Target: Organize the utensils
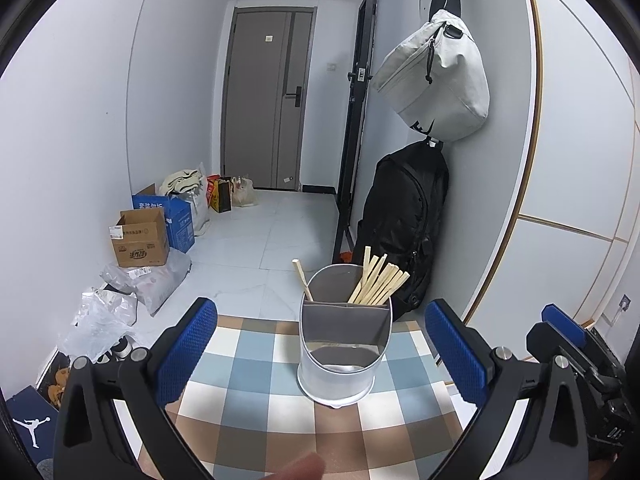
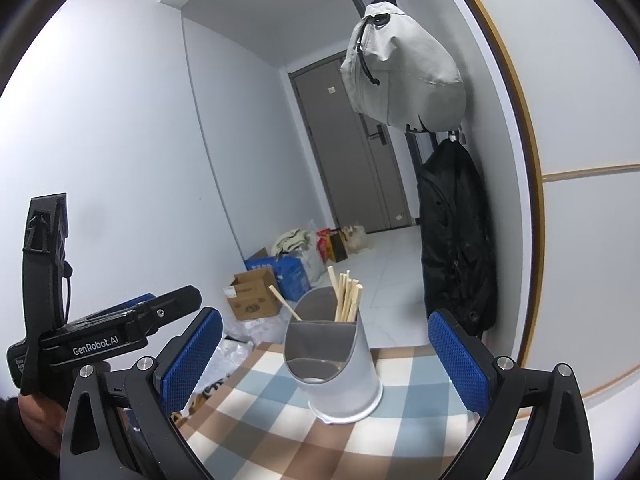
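Note:
A grey and white utensil holder (image 1: 342,350) (image 2: 334,364) with inner compartments stands upright on a checked tablecloth (image 1: 256,404) (image 2: 280,432). Several wooden chopsticks (image 1: 378,280) (image 2: 347,294) lean in its far right compartment. One lone wooden stick (image 1: 302,278) (image 2: 285,302) leans in the far left compartment. The near compartment looks empty. My left gripper (image 1: 328,354) is open, its blue pads either side of the holder and nearer to me. My right gripper (image 2: 326,358) is open too, holding nothing. Each gripper shows at the edge of the other's view.
The table ends just behind the holder. Beyond it, cardboard boxes (image 1: 140,238) and plastic bags (image 1: 120,300) clutter the floor at the left wall. A black backpack (image 1: 404,220) and a grey bag (image 1: 436,76) hang on the right wall. A fingertip (image 1: 296,468) shows at the bottom.

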`<state>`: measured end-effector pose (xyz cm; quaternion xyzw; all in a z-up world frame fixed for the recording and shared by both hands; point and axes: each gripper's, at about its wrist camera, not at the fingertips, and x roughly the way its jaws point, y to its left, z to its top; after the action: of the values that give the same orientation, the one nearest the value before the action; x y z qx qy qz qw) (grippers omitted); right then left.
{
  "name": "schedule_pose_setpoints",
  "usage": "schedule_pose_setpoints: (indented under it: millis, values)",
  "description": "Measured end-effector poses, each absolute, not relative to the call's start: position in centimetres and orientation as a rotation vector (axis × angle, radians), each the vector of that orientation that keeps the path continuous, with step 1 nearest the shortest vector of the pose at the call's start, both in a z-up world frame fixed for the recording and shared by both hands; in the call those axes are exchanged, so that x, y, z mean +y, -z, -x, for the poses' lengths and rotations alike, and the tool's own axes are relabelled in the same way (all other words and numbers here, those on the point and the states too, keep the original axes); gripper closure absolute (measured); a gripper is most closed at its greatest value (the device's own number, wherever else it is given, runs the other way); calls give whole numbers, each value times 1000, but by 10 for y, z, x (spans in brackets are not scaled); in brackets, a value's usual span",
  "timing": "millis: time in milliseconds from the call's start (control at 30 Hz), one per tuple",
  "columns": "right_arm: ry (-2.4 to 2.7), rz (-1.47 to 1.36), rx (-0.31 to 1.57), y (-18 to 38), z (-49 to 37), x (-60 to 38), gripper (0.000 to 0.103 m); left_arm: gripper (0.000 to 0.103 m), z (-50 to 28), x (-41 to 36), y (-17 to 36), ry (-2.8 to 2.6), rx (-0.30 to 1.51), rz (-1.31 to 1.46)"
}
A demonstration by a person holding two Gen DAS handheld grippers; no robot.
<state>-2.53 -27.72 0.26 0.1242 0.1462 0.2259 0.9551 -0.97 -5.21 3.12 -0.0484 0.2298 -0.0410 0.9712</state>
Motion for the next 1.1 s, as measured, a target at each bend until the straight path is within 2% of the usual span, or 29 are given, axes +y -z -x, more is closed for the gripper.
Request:
schedule_pose_setpoints:
  millis: [1100]
  values:
    - [-456,-268,296,-1,27,-281,0,2,6,-59,-40,95,443,93]
